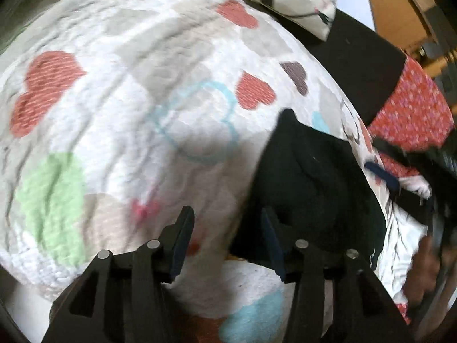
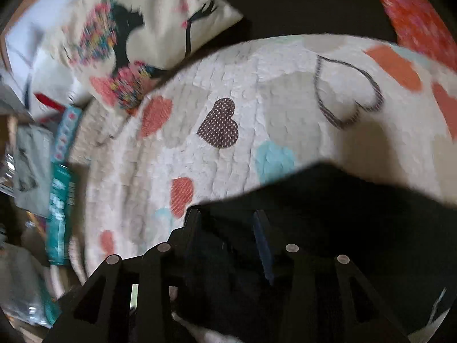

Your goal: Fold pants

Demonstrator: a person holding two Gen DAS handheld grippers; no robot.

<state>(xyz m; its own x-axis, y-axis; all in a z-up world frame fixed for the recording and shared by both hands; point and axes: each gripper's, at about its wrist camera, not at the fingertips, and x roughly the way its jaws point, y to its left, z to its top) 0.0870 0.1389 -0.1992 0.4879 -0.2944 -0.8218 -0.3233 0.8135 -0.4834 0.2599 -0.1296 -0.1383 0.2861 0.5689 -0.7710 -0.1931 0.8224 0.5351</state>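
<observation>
- Looking down from the left wrist, the left claw [image 1: 227, 230] hangs above a bed covered by a white quilt [image 1: 128, 108] printed with coral, green, brown and pale blue hearts.
- Its jaws stand partly apart with only quilt showing between them; nothing is gripped.
- The black pants [image 1: 308, 177] lie bunched on the quilt just to the right of the claw, and the right finger [image 1: 272, 243] sits at the edge of the dark cloth; whether it touches cannot be told.
- A flowered pillow [image 1: 300, 3] lies at the top of this view, with a black sheet [image 1: 362, 65] and a red patterned cloth [image 1: 414, 108] off the quilt's right side.
- A blurred hand [image 1: 422, 274] shows at the lower right edge.
- From the right wrist, the right claw [image 2: 227, 228] is over the black pants [image 2: 328, 214], which fill the lower part of this view as a dark mass on the same quilt [image 2: 242, 100].
- Its jaws are partly open; dark fabric shows behind and between the fingers, but the pads do not visibly press on it, so no grip can be confirmed.
- The upper edge of the pants runs across the quilt below a brown dotted heart [image 2: 220, 124] and a pale blue heart [image 2: 274, 160].
- The pillow [image 2: 137, 37] lies at the upper left, and a teal packet [image 2: 61, 214] sits beside the bed on the left.
</observation>
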